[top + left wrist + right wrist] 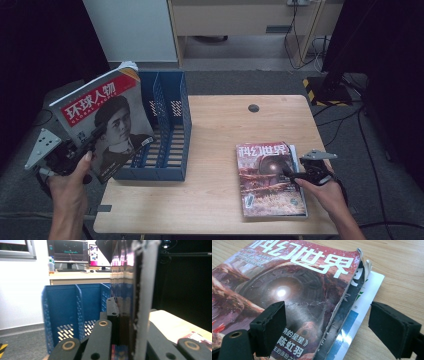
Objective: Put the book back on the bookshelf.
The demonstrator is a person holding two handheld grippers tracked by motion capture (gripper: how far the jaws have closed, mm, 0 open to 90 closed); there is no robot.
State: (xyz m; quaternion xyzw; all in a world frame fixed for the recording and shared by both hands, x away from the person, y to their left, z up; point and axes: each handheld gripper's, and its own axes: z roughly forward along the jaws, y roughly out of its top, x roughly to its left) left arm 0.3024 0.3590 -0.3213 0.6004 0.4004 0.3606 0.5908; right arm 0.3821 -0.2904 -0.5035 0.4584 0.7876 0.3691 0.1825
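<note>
Gripping magazine in left tool

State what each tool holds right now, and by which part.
The left tool is shut on the red-banner portrait magazine, gripping its lower edge beside the blue plastic file rack. The right tool holds nothing; its jaws stand open over the stacked magazines.

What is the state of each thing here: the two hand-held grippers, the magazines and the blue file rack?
Left hand-held gripper: shut on the portrait magazine.
Portrait magazine: lifted, tilted, beside the rack.
Blue file rack: upright on the table, compartments look empty.
Right hand-held gripper: open, jaws either side of the stack's edge.
Red magazine: closed, lying flat on top of the stack.
White magazine: lying flat under it, edge showing.
</note>
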